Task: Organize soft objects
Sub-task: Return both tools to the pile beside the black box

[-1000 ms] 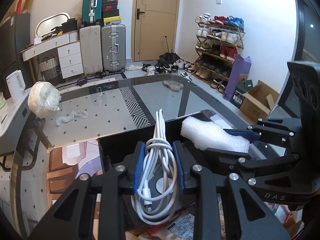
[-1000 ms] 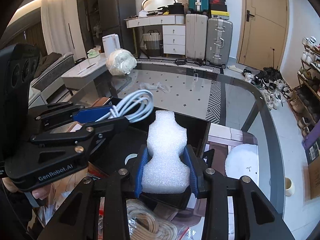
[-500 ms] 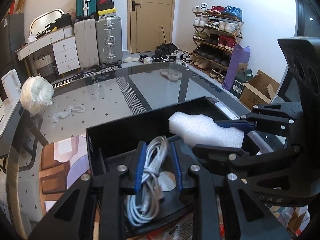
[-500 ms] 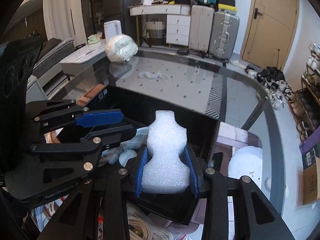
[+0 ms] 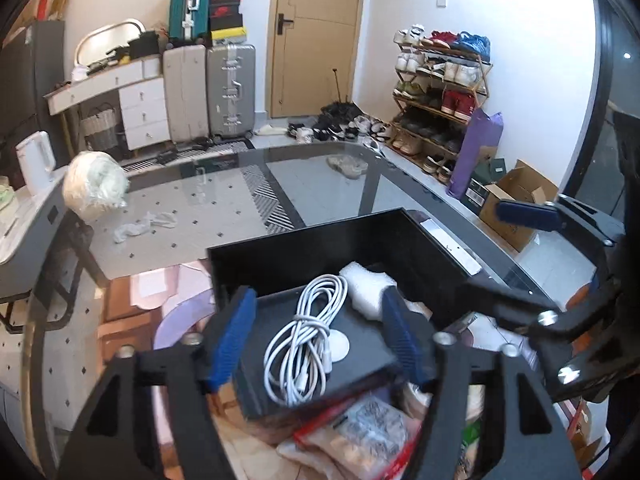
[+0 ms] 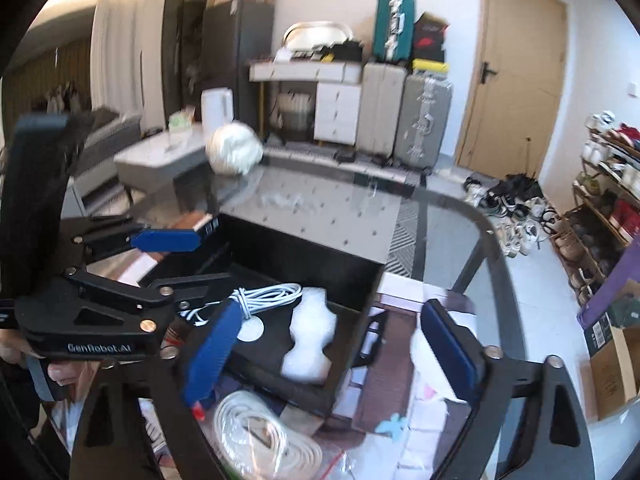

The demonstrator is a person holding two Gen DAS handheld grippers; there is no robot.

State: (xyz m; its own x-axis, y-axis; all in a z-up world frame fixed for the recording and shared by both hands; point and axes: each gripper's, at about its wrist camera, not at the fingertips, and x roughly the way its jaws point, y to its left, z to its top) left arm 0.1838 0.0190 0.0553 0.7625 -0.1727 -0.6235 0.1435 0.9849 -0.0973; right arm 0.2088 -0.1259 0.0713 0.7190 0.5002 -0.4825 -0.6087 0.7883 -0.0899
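— Where do the soft items lie?
— Inside the black box (image 5: 436,240) on the glass worktop (image 5: 224,204): white cable (image 5: 308,332) at 9 o'clock of the foam piece (image 6: 310,338).
— And the claws?
— Left claw (image 5: 320,340) spread wide and empty; right claw (image 6: 332,352) likewise wide, gripping nothing.

A: What sits inside the black box (image 6: 352,280)?

B: A white foam piece (image 6: 310,340) lies flat on its floor, and a coiled white cable (image 6: 268,294) lies just beside it on the left, touching or nearly so.

A: And the tools?

B: The right tool (image 6: 332,356) is spread wide above the box, gripping nothing. The left tool (image 6: 176,260) reaches in from the left, its blue pads also apart.

A: Anything nearer?

B: A bagged coil of pale rope (image 6: 264,440) on the glass desk (image 6: 332,216).
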